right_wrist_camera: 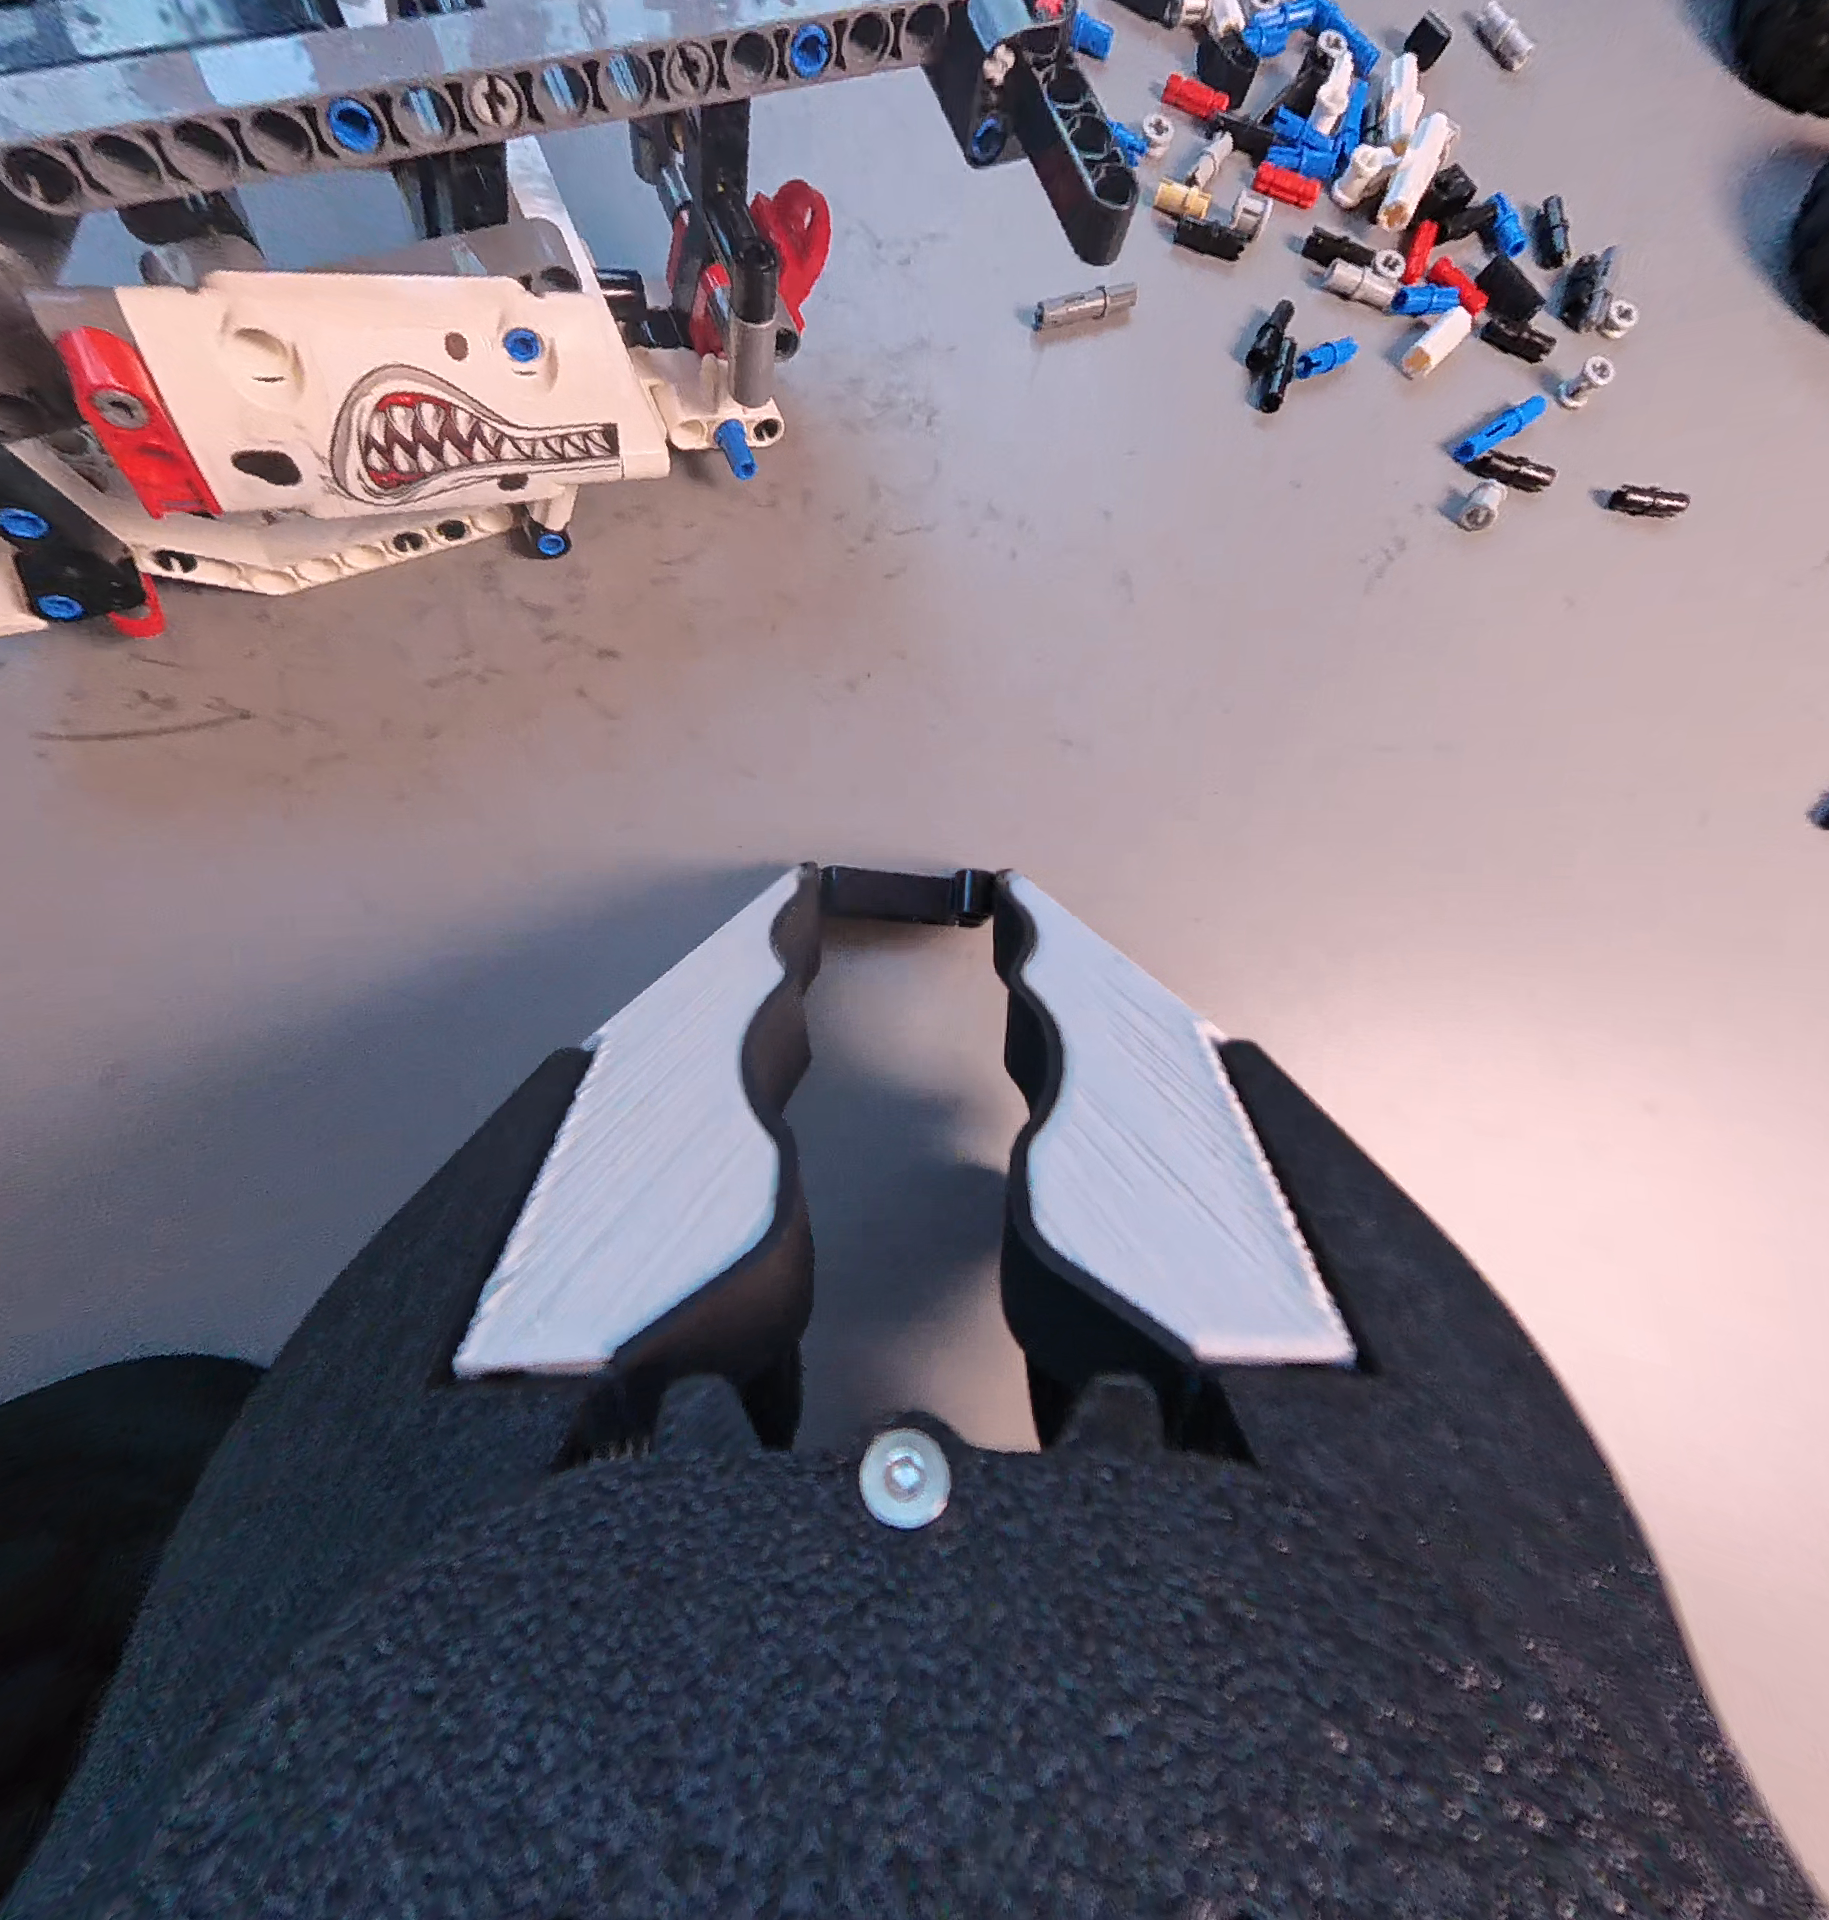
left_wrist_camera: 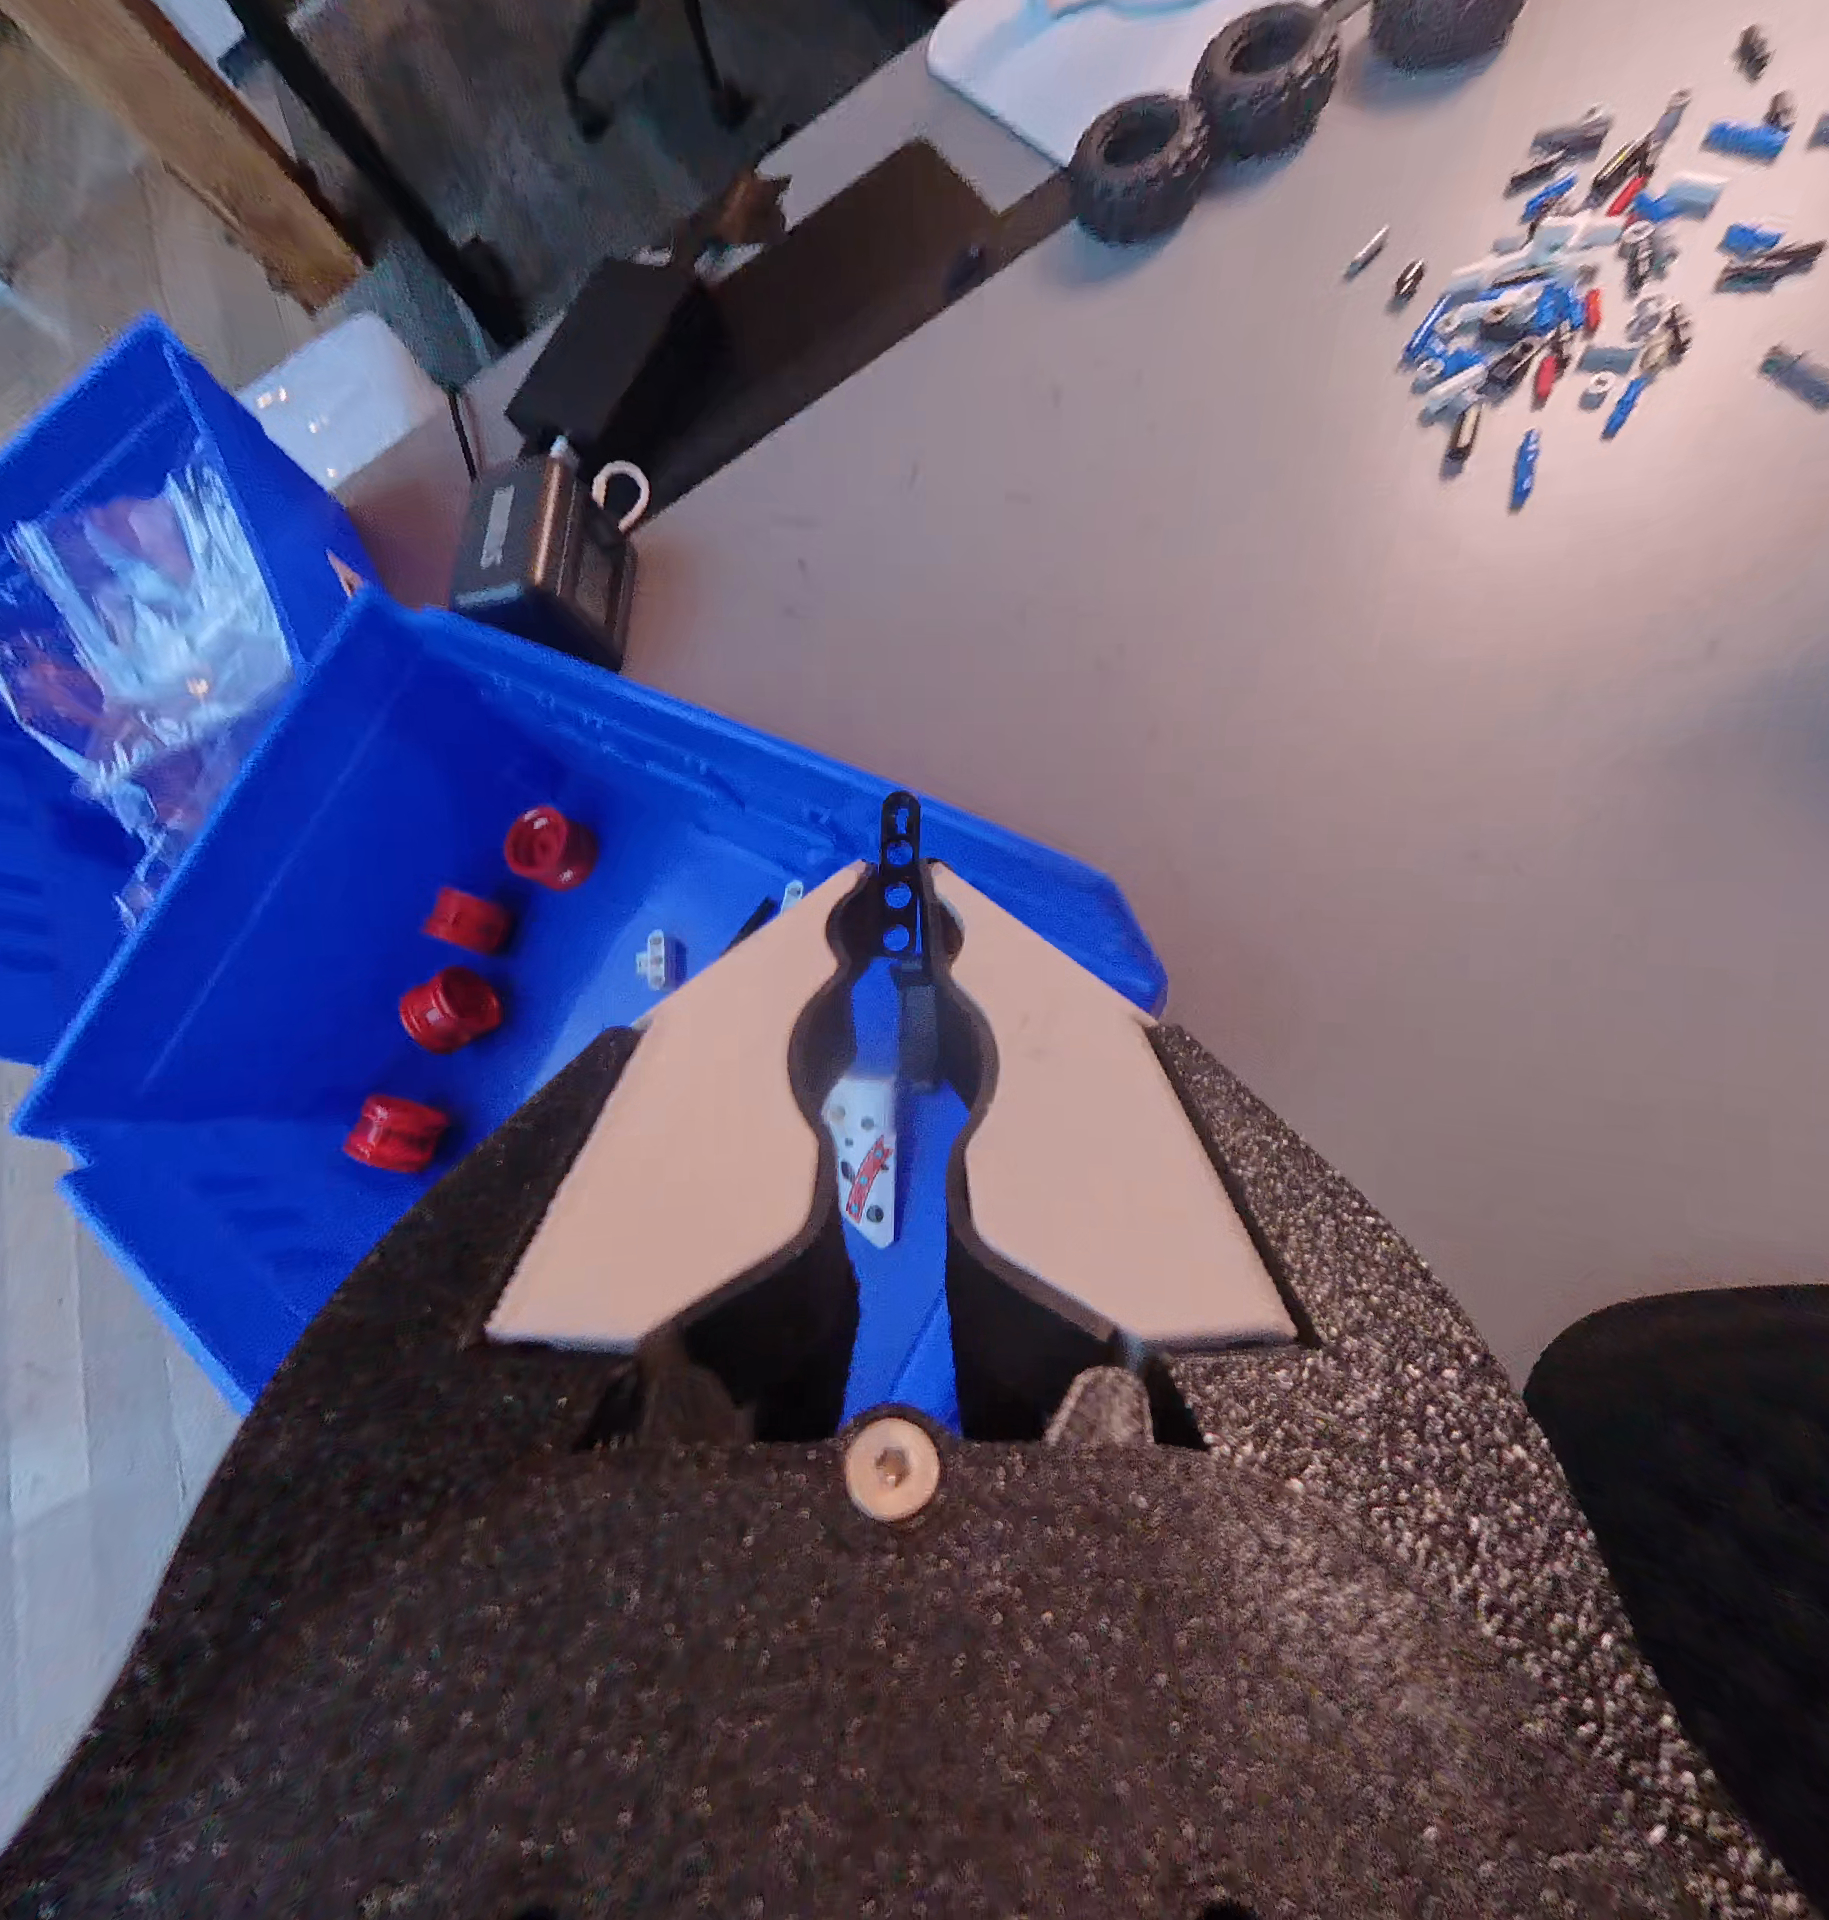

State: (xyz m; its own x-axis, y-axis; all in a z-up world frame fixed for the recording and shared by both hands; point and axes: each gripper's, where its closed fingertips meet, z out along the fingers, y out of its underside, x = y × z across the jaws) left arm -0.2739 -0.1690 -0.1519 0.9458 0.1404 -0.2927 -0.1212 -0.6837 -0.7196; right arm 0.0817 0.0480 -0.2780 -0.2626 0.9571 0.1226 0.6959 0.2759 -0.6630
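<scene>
My left claw point(left_wrist_camera: 902, 883) is clenching a thin black holed beam point(left_wrist_camera: 897, 878) above a blue bin point(left_wrist_camera: 297, 831), red wheel hubs point(left_wrist_camera: 451, 1008) lying to its left. My right claw point(right_wrist_camera: 905, 896) is gripping a short black pin point(right_wrist_camera: 905, 896) crosswise, toy truck frame point(right_wrist_camera: 349, 395) ahead-left.
</scene>
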